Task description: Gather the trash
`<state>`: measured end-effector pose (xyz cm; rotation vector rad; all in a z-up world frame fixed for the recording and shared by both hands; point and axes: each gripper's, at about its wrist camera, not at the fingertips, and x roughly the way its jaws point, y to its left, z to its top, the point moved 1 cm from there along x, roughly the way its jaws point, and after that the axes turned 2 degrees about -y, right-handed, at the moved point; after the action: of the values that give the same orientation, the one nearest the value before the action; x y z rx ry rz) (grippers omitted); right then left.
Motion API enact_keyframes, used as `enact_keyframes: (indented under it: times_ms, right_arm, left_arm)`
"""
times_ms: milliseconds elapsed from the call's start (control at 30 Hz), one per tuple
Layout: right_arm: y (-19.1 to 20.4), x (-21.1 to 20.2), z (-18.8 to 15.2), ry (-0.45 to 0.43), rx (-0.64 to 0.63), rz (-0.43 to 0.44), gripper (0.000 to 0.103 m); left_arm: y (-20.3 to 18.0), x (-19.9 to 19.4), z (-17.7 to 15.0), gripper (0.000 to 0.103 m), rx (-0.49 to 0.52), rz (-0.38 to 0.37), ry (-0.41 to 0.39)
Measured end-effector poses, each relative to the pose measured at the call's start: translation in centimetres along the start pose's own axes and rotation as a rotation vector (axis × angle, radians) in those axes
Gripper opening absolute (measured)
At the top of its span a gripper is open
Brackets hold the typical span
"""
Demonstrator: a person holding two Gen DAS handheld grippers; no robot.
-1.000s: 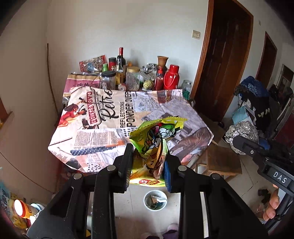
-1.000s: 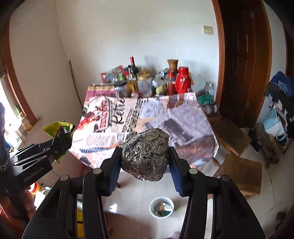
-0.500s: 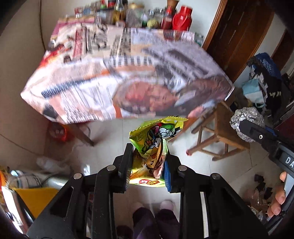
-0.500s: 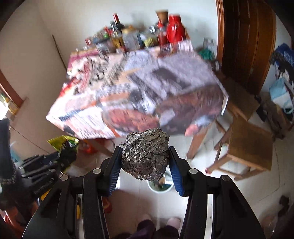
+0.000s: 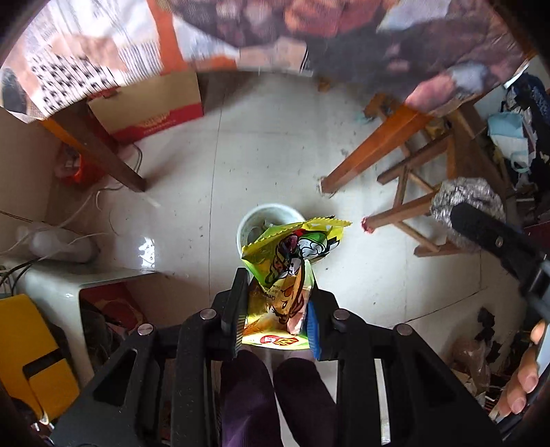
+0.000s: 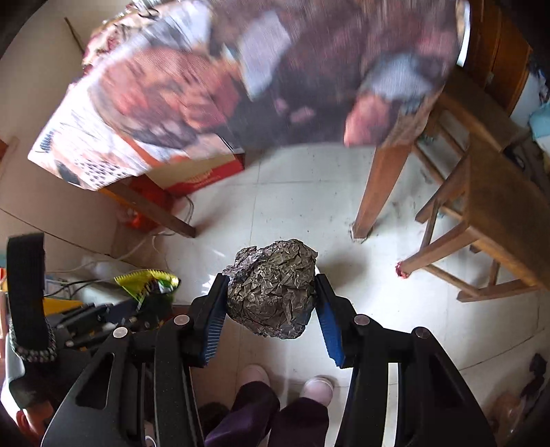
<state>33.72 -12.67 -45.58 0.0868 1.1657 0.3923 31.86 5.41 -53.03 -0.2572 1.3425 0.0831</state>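
Observation:
My left gripper (image 5: 276, 302) is shut on a crumpled yellow snack wrapper (image 5: 292, 254), which sticks up between the pads. Just beyond the wrapper a small white bin (image 5: 254, 223) with scraps inside stands on the floor, partly hidden by it. My right gripper (image 6: 271, 292) is shut on a crumpled foil ball (image 6: 273, 287) and points steeply down at the tiled floor. The foil ball (image 5: 464, 203) also shows at the right of the left wrist view, and the snack wrapper (image 6: 147, 280) at the left of the right wrist view. The foil hides the bin in the right wrist view.
The table with a printed cloth (image 5: 275, 31) hangs over the top of both views, on wooden legs (image 5: 92, 144). A wooden stool (image 6: 488, 206) stands to the right, a cardboard box (image 5: 151, 106) under the table. The person's legs (image 5: 275, 395) and slippers (image 6: 316, 386) are below the grippers.
Both grippers have dropped from above the table down toward the floor and tipped downward, each keeping its load. The table has slid to the top of the views and the bin has come closer.

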Motion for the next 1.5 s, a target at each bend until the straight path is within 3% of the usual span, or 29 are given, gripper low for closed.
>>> enact_keyframes:
  times_ms: [267, 467, 600, 700, 867, 1000, 1167, 1333, 1500]
  right_arm:
    - [-1.4, 9.3, 0.3, 0.038, -0.009, 0.039, 0.046]
    - [-0.7, 12.6, 0.4, 0.015, -0.071, 0.032, 0.049]
    - [-0.7, 14.4, 0.2, 0.060, -0.058, 0.102, 0.065]
    - [-1.2, 14.8, -0.1, 0.077, -0.047, 0.111, 0.066]
    - [-2.8, 13.6, -0.2, 0.074, 0.004, 0.076, 0.066]
    - [-3.9, 12.1, 0.0, 0.079, 0.059, 0.064, 0.066]
    - [-4.5, 9.1, 0.5, 0.072, 0.082, 0.042, 0.066]
    - [-4.1, 4.9, 1.7, 0.051, 0.069, 0.025, 0.066]
    - [-2.9, -0.8, 3.1, 0.029, 0.073, 0.062, 0.066]
  left_arm:
    - [1.8, 8.5, -0.9, 0.029, 0.002, 0.026, 0.056]
    - [3.2, 13.3, -0.9, 0.029, -0.026, 0.038, 0.072]
    - [3.7, 15.2, -0.8, 0.029, -0.050, 0.027, 0.074]
    - [3.7, 16.2, -0.8, 0.029, -0.050, 0.015, 0.084]
    - [2.7, 17.2, 0.1, 0.030, -0.045, -0.018, 0.088]
    - [1.5, 18.0, 1.3, 0.054, -0.072, -0.051, 0.122]
    - [-0.5, 17.1, 2.2, 0.055, -0.034, -0.029, 0.138]
    - [-1.6, 13.1, 2.4, 0.055, -0.003, -0.011, 0.132]
    - [-2.2, 5.4, 2.7, 0.055, -0.016, 0.013, 0.085]
